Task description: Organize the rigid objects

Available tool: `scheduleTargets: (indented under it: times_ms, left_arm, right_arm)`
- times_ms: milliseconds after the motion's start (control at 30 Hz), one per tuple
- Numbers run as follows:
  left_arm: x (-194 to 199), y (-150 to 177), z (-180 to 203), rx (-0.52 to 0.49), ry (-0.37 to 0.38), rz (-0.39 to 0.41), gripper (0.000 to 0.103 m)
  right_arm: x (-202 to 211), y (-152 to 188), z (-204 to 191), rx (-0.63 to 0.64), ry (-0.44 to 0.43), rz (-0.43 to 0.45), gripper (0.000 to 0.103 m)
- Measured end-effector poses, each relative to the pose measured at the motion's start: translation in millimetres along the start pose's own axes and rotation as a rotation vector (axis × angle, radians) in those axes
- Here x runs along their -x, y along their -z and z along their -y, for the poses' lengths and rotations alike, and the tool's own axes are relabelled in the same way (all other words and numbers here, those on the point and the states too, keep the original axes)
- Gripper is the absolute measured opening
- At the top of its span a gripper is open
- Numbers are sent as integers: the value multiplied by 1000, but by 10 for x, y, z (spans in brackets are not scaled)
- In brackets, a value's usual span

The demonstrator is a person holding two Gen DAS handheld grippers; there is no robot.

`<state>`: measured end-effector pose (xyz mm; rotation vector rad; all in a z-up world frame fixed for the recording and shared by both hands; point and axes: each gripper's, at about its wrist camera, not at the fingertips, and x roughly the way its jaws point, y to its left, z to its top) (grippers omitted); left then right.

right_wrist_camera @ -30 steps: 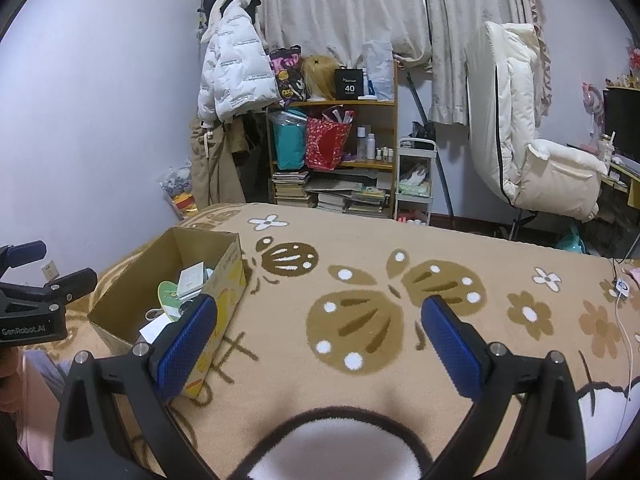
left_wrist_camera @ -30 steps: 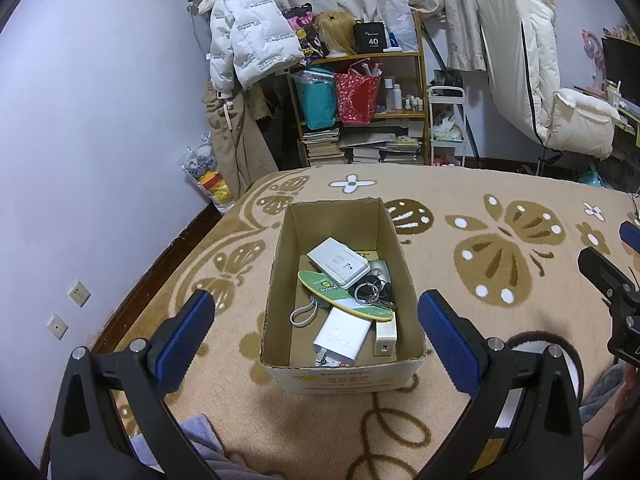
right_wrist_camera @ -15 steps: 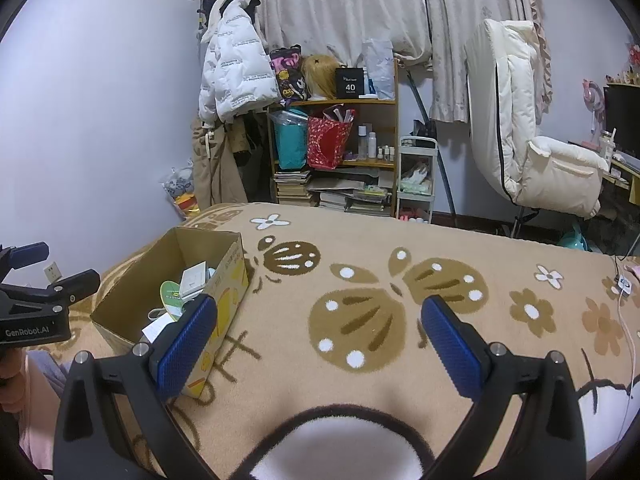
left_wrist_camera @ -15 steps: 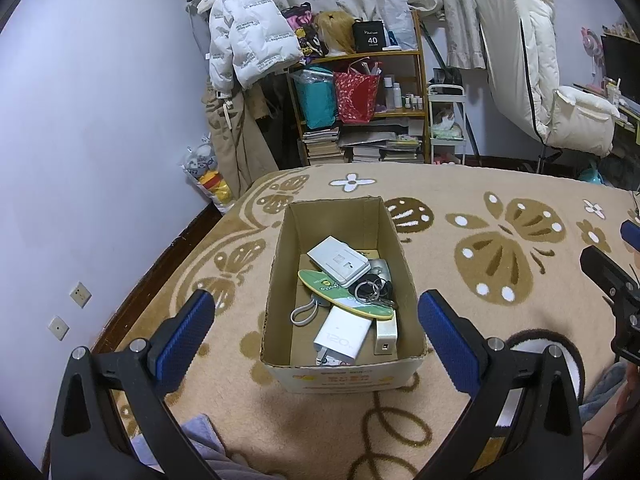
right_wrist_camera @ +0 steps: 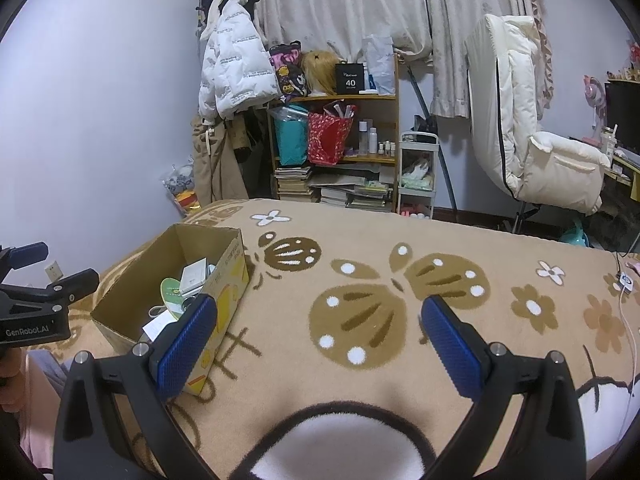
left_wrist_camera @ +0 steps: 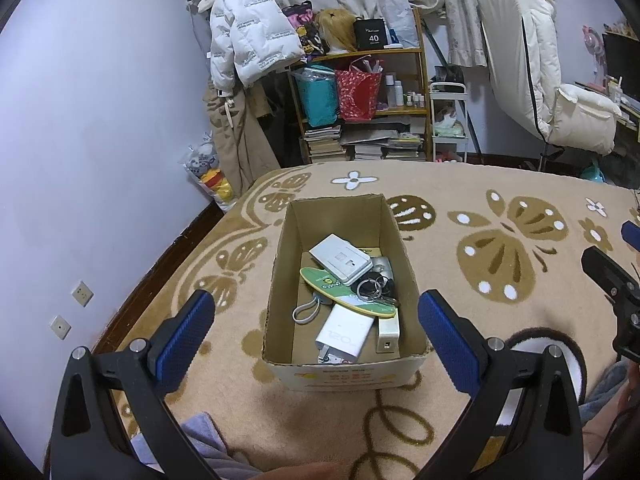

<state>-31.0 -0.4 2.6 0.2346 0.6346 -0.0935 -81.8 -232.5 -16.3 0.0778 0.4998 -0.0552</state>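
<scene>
An open cardboard box sits on the patterned blanket, straight ahead in the left wrist view. Inside lie a white flat device, a green oval tag, a key ring, a white charger and a small white block. My left gripper is open, its blue pads on either side of the box's near end, nothing held. In the right wrist view the box is at the left; my right gripper stands open over bare blanket to the box's right.
The beige blanket with brown butterfly shapes covers the bed. Beyond its far edge stand a loaded wooden shelf, hanging coats, a small white cart and a cream padded chair. A lilac wall runs along the left.
Both views have shifted only slightly; the box and its contents lie as before and both grippers stay open.
</scene>
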Motion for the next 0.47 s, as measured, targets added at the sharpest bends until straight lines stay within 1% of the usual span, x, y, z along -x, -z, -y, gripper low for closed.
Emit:
scheduleTargets:
  times_ms: [467]
  left_arm:
    - [8,11,14,2,2,-5,101]
  right_arm:
    - [-5,23,10,-2,4,1,103]
